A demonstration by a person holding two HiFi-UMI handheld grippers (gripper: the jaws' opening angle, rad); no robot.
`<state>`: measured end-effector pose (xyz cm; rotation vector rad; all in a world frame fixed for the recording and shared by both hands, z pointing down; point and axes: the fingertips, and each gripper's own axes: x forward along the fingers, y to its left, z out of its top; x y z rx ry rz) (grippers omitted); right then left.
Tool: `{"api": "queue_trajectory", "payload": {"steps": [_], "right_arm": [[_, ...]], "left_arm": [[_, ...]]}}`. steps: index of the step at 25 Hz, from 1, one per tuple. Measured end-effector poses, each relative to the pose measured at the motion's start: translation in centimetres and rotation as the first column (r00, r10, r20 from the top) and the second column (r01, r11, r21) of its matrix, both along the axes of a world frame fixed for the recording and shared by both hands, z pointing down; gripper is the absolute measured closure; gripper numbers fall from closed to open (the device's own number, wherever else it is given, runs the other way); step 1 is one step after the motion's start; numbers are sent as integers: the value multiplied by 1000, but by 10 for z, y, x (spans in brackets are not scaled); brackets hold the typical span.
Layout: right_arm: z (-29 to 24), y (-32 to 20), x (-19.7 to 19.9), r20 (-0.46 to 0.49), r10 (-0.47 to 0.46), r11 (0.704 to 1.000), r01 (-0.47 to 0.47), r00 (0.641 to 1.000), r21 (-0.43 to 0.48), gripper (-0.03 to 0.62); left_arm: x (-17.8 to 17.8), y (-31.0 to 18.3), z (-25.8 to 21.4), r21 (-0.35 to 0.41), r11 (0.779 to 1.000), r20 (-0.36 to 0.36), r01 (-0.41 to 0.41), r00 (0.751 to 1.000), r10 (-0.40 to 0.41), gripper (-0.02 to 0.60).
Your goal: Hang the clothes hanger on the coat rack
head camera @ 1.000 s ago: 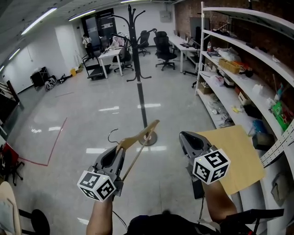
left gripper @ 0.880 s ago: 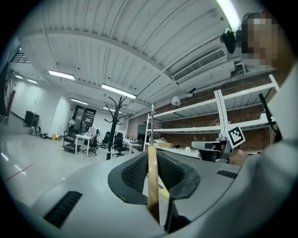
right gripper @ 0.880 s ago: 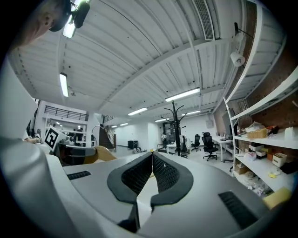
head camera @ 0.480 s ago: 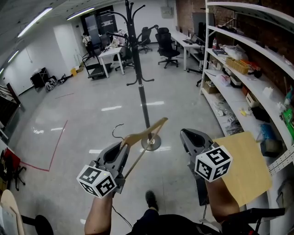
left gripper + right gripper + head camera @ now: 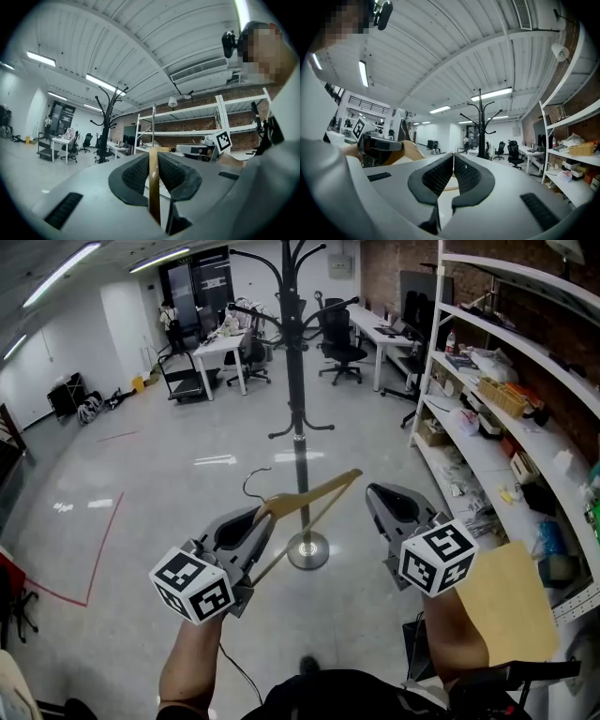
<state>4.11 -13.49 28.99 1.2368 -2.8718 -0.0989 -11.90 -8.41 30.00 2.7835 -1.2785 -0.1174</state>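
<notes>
Pale wooden clothes hanger with wire hook stays clamped in the left gripper, right gripper is pinched together empty, and the black metal coat rack stands nearer than a second ago, so the approach is nearly done and hanging comes next.

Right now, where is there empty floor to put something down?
Bare floor spreads left of the coat rack toward the red tape line. The white shelves at right are crowded, as is the far desk area.
</notes>
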Motion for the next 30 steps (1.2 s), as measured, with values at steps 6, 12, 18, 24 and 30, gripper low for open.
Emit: {"api": "queue_trajectory", "payload": {"steps": [6,12,18,24,30], "right_arm": [[0,-67,-26,-20,15,1000,-16,1000,-23,586],[4,-152,-22,-56,-52,999,52,997,1,586],[-11,-240,-35,-85,-189,980,193,978,39,586],[-18,-299,-36,-74,-255,964,260,964,53,586],[-29,-325,-51,-87,-257,961,264,962,80,586]], "left_arm": [[-20,-81,-9,1,998,2,-60,998,60,529],[7,-170,-4,-16,993,35,-115,993,115,530],[19,-267,-19,-40,992,52,-122,991,124,531],[24,-331,-32,-31,993,62,-115,991,116,530],[8,-363,-52,-1,987,38,-161,986,161,530]]}}
